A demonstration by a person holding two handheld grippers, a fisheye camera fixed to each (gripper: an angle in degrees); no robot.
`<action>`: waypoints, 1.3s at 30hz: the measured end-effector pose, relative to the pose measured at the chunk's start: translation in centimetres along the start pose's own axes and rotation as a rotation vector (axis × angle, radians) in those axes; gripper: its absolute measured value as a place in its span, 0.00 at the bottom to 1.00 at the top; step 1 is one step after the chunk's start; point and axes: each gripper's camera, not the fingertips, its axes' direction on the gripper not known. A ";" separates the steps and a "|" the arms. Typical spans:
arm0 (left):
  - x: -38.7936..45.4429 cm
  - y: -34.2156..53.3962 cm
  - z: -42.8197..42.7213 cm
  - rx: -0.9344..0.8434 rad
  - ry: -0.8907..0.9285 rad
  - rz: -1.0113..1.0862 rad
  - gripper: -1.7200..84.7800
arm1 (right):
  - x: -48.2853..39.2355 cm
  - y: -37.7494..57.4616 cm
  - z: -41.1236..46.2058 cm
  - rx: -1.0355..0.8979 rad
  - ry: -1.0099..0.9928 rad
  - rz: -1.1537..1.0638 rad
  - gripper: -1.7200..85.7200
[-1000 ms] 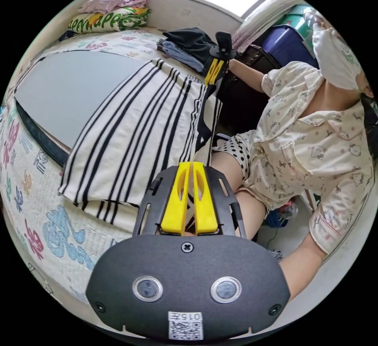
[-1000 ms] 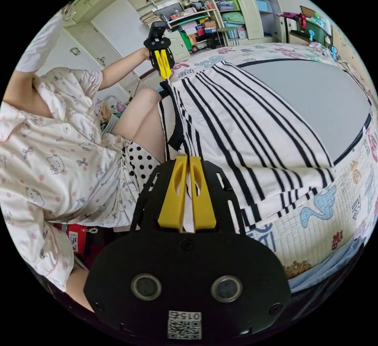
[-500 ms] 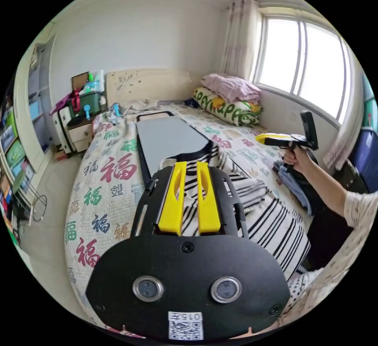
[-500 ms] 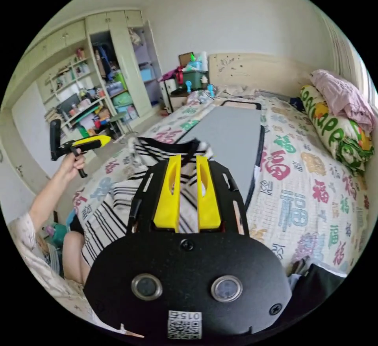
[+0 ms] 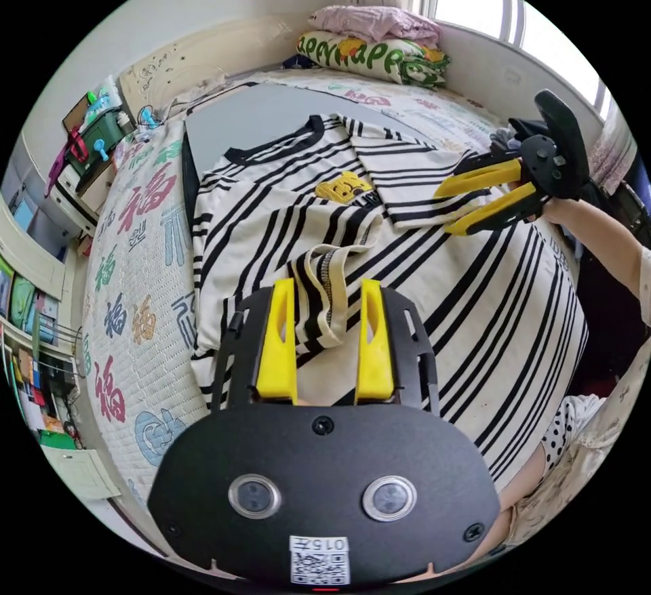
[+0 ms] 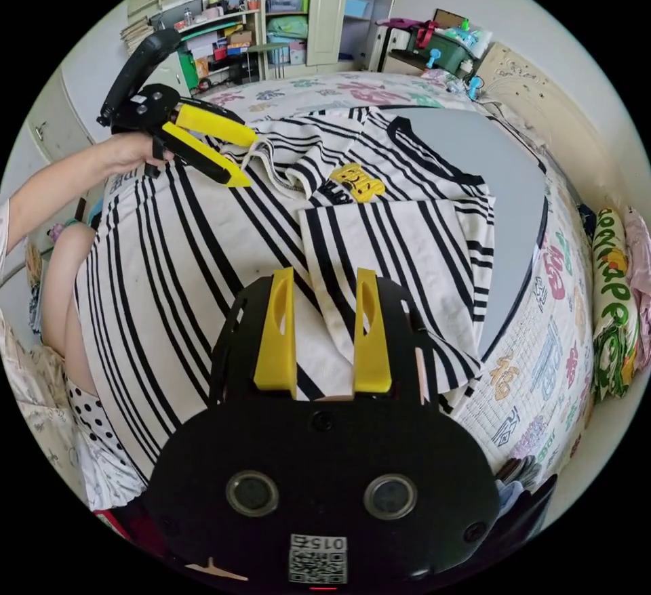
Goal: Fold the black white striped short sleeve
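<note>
Shirt [image 5: 285, 215] lies front-up on the bed [image 5: 129, 229], long axis running from the collar [image 5: 271, 144] at the far end, on the grey board [image 5: 230, 114], down to the hem, which hangs over the near bed edge onto the person's lap. Collar points toward the headboard [image 5: 190, 59]; yellow logo [image 5: 342, 187] sits mid-chest. Both sleeves are folded inward onto the body: one lies crumpled just ahead of the left gripper [image 5: 325, 290], the other lies as a flat striped panel just ahead of the right gripper [image 6: 319, 280]. Left gripper: jaws wide apart, nothing held, hovering over the folded sleeve; whether they touch the cloth, can't tell. Right gripper: same, jaws wide apart, nothing clamped, over the flat panel. In the left gripper view the right gripper [image 5: 461, 205] comes in from the window side, tilted, jaws splayed over the shirt's edge, a hand on its grip and the forearm reaching in from the near edge. In the right gripper view the left gripper [image 6: 244, 161] comes in from the shelf side, jaws splayed, tips near the crumpled sleeve. Room: bare quilt on both sides of the shirt, board free beyond the collar, pillows [image 5: 373, 53] stacked far off by the window. Folded clothes lie near the right gripper at the bed's window side.
</note>
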 end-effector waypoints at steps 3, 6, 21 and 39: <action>-0.2 1.4 0.6 -0.023 -0.016 0.011 0.08 | 2.0 -1.4 -0.9 0.017 -0.029 0.038 0.08; -3.2 3.4 -0.6 0.005 0.026 -0.087 0.04 | 5.8 -2.7 -3.0 0.044 -0.026 0.135 0.05; -22.7 30.2 -8.5 0.233 0.110 -0.825 0.13 | 33.3 13.1 -24.1 0.259 0.009 0.853 0.11; -8.2 42.7 -10.7 -0.042 0.273 -0.549 0.16 | 7.7 37.7 -39.3 0.168 -0.361 0.818 0.17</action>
